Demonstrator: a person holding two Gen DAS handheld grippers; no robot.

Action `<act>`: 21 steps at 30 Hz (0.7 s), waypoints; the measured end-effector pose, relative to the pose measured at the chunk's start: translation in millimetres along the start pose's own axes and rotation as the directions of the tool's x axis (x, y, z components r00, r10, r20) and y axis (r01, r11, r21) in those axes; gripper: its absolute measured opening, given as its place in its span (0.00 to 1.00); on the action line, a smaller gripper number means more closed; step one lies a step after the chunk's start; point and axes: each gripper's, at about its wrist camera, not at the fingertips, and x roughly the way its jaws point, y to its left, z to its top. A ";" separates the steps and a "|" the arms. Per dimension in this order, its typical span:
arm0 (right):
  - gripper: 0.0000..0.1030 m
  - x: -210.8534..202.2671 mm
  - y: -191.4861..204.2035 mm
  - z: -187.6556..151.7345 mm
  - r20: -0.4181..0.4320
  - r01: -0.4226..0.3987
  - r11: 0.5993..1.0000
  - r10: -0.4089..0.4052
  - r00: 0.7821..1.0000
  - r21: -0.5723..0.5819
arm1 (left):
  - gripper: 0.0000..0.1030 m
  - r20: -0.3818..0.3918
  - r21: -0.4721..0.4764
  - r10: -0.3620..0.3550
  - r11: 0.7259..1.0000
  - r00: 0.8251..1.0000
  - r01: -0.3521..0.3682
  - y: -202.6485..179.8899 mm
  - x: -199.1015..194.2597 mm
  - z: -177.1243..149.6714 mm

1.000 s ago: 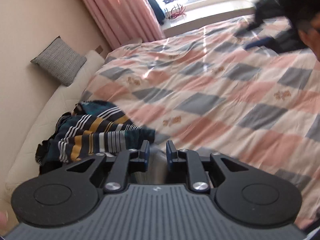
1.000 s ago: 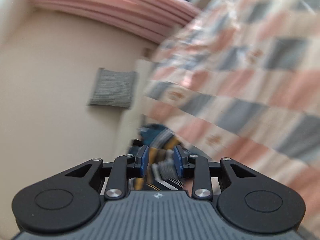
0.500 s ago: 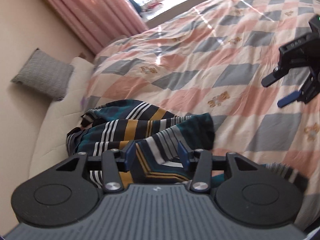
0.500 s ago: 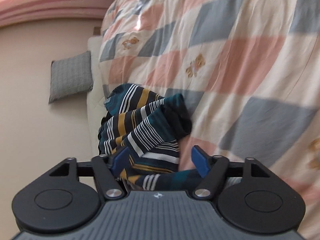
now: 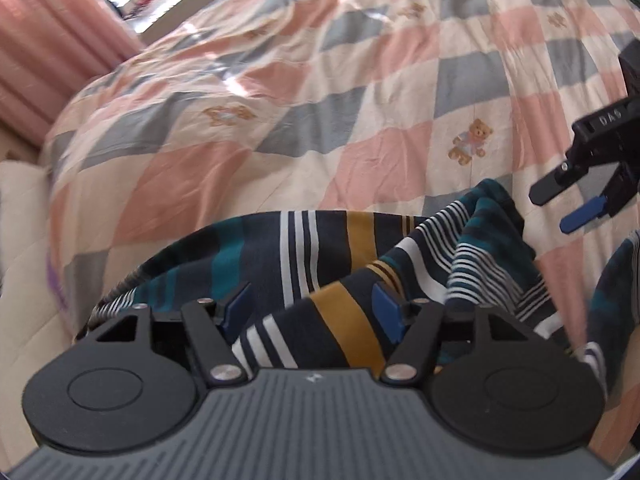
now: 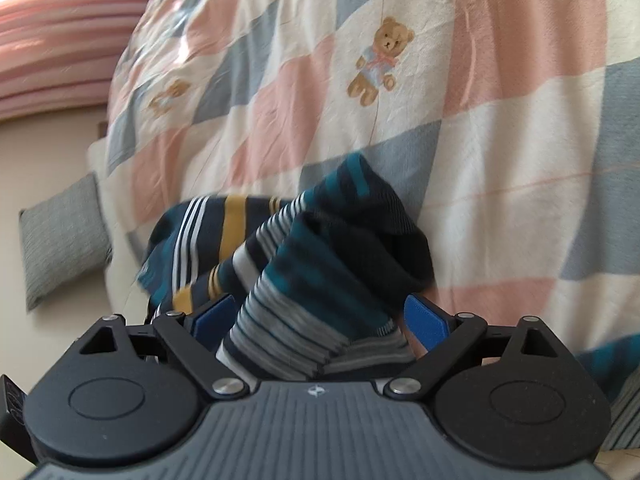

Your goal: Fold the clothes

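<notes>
A crumpled striped garment (image 5: 320, 256), navy with teal, white and mustard bands, lies on the checked quilt near the bed's edge. My left gripper (image 5: 310, 312) is open, its jaws wide apart with folds of the garment between them. My right gripper (image 6: 316, 316) is open too, straddling a bunched grey-striped part of the same garment (image 6: 320, 264). The right gripper also shows in the left wrist view (image 5: 568, 208), open above the garment's right end.
The bed carries a pink, grey and cream checked quilt (image 5: 360, 80) with teddy bear prints. A grey cushion (image 6: 60, 236) leans against the beige wall beside the cream headboard (image 5: 20, 240). Pink curtains (image 5: 48, 40) hang by the window.
Both grippers have opened wider and come down closer onto the striped garment. The right gripper has come nearer to the garment's right end.
</notes>
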 end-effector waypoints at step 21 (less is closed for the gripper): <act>0.13 37.9 -6.2 -9.0 -0.034 -0.033 0.998 0.035 0.999 0.044 | 0.11 -0.015 0.161 -0.043 0.986 0.999 0.045 -49.0 0.0 -21.3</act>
